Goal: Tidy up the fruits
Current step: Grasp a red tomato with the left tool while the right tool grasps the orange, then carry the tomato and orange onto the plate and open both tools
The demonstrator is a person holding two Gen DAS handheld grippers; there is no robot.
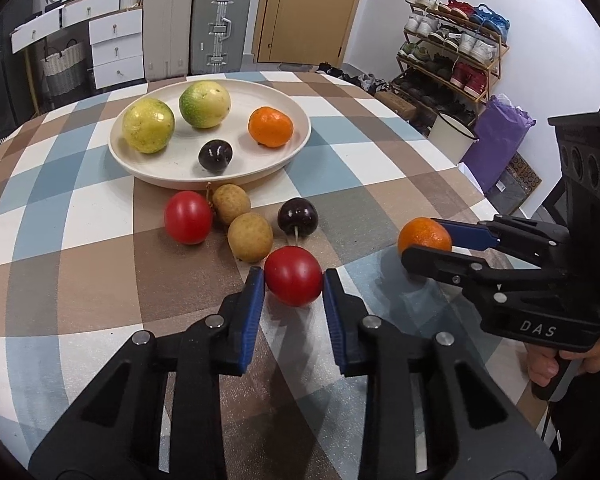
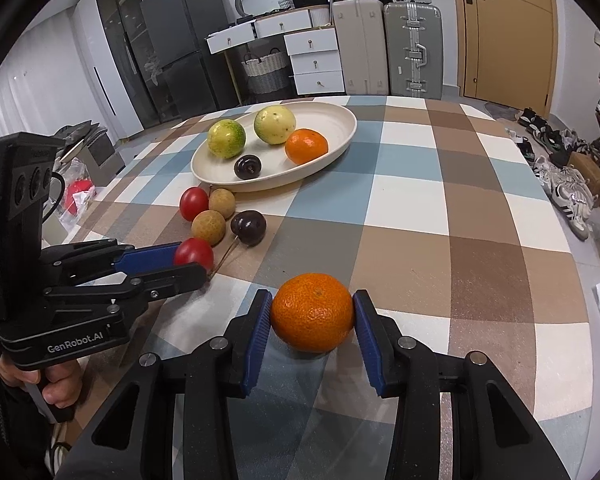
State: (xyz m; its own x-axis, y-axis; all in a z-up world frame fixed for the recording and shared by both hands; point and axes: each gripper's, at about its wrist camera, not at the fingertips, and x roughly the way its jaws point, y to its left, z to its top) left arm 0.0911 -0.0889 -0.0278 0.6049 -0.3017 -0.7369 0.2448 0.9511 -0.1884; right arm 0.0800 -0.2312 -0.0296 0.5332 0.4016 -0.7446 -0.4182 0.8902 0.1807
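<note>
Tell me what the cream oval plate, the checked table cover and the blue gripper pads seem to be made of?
Cream oval plate: matte, speckled, no glare; perhaps ceramic or a plant-fibre composite, hard to tell.
Checked table cover: printed checks with a faint sheen and fine grain; likely coated cloth or vinyl.
Blue gripper pads: ribbed, dull surface, probably rubber or soft plastic.

White walls, a wooden door (image 1: pixel 312 8), two suitcases (image 1: pixel 196 24), white drawers (image 2: pixel 312 60), a shoe rack (image 1: pixel 452 44), perhaps a dark fridge (image 2: pixel 172 44).
</note>
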